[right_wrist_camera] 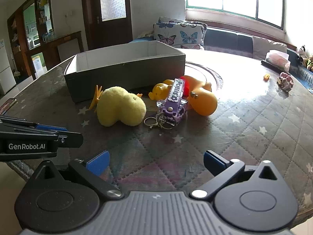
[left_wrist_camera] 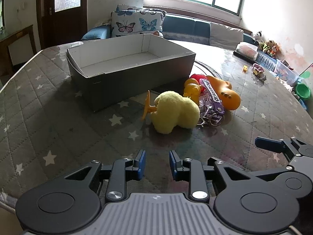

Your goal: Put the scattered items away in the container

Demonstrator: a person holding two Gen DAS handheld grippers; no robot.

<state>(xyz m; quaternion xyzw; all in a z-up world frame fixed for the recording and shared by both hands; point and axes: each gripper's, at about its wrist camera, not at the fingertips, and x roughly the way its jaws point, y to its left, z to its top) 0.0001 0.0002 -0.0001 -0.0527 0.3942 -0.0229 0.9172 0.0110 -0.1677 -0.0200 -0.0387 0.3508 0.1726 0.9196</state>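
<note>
An empty grey box (left_wrist_camera: 133,76) (right_wrist_camera: 125,78) with a white inside stands on the star-patterned quilted table. In front of its right end lies a heap: a yellow plush chick (left_wrist_camera: 174,113) (right_wrist_camera: 121,109), a small yellow plastic toy (left_wrist_camera: 192,90) (right_wrist_camera: 159,92), a purple keychain strap (left_wrist_camera: 212,96) (right_wrist_camera: 175,98) with metal rings, and an orange rubber toy (left_wrist_camera: 227,96) (right_wrist_camera: 203,99). My left gripper (left_wrist_camera: 157,156) hovers short of the chick, jaws narrowly apart and empty. My right gripper (right_wrist_camera: 156,156) stands wide open and empty, short of the keychain.
Small toys (left_wrist_camera: 259,72) and a tissue box (left_wrist_camera: 246,49) sit at the table's far right, with a green bowl (left_wrist_camera: 303,92) beyond the edge. A phone (right_wrist_camera: 7,103) lies at the left edge. A sofa with butterfly cushions (left_wrist_camera: 137,22) stands behind the table.
</note>
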